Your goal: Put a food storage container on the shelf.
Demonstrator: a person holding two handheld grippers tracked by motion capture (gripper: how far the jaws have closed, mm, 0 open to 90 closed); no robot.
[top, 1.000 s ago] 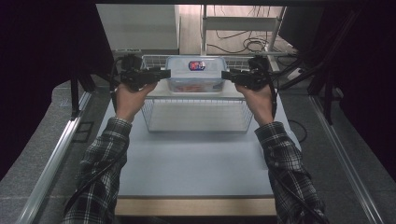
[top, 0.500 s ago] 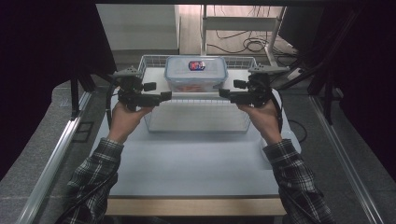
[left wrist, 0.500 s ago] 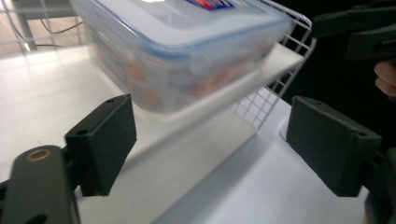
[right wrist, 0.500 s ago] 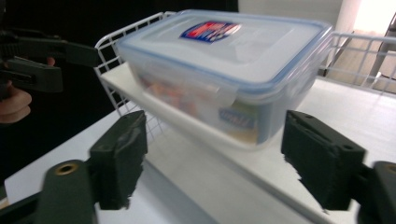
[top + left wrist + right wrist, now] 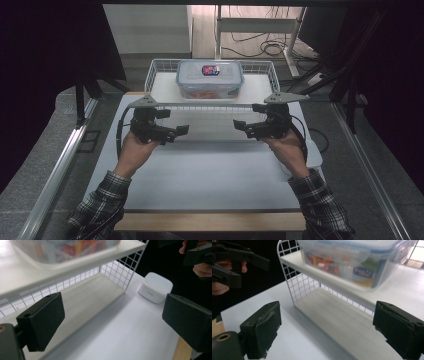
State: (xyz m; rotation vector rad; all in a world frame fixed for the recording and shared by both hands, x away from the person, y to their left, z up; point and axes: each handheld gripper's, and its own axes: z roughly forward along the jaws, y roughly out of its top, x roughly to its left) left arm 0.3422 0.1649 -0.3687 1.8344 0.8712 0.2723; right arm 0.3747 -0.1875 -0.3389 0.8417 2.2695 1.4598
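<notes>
Jaws just opening, empty, on both grippers point(image 5: 180, 131) point(image 5: 240, 125) before wire rack point(image 5: 165, 80) bearing lidded box point(image 5: 210, 79).

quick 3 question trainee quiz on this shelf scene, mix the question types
1. True or false: the clear container sits on the top board of the wire shelf.
2. The left gripper is: A) open, holding nothing B) shut on the container C) shut on the shelf
3. Fill in: the small box on the table is ___ in colour.

Key: 1 true; 2 A; 3 white
</notes>
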